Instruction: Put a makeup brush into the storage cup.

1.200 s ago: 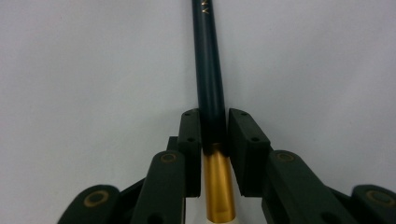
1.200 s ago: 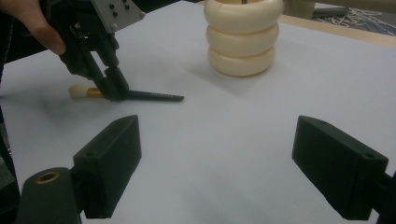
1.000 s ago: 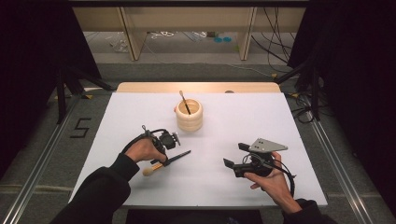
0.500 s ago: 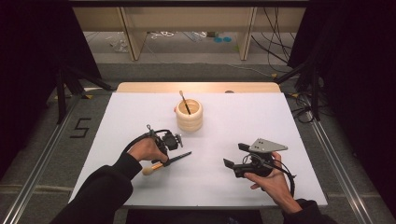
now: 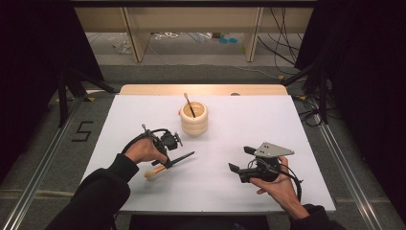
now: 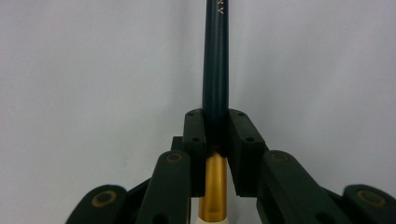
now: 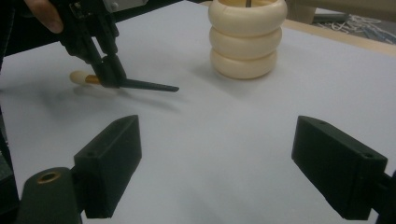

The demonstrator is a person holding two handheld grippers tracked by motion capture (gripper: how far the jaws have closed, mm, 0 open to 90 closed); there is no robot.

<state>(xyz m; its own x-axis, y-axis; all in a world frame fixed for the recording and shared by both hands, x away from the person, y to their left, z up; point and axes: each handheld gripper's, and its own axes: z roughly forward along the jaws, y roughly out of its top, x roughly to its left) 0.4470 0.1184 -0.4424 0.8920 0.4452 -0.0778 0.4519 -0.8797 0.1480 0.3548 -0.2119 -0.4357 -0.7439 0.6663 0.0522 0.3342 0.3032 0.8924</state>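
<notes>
My left gripper [image 5: 165, 163] is shut on a brush [image 5: 184, 156] with a dark handle, a gold ferrule [image 6: 215, 186] and a cream tip. The pads clamp the handle [image 6: 216, 60] just past the ferrule. The right gripper view has the brush [image 7: 149, 86] lying about level just over the white table, its shadow beneath it, in the left gripper [image 7: 109, 74]. A cream ribbed holder [image 5: 194, 120] stands at the table's middle back with a second brush [image 5: 188, 103] upright in it. My right gripper [image 5: 242, 159] rests at the front right, open and holding nothing [image 7: 217, 149].
The white table top [image 5: 287, 124] has a wooden strip [image 5: 201, 89] along its far edge. Metal rails [image 5: 43, 158] run along both sides of the table. The holder [image 7: 246, 39] stands ahead of the right gripper's jaws.
</notes>
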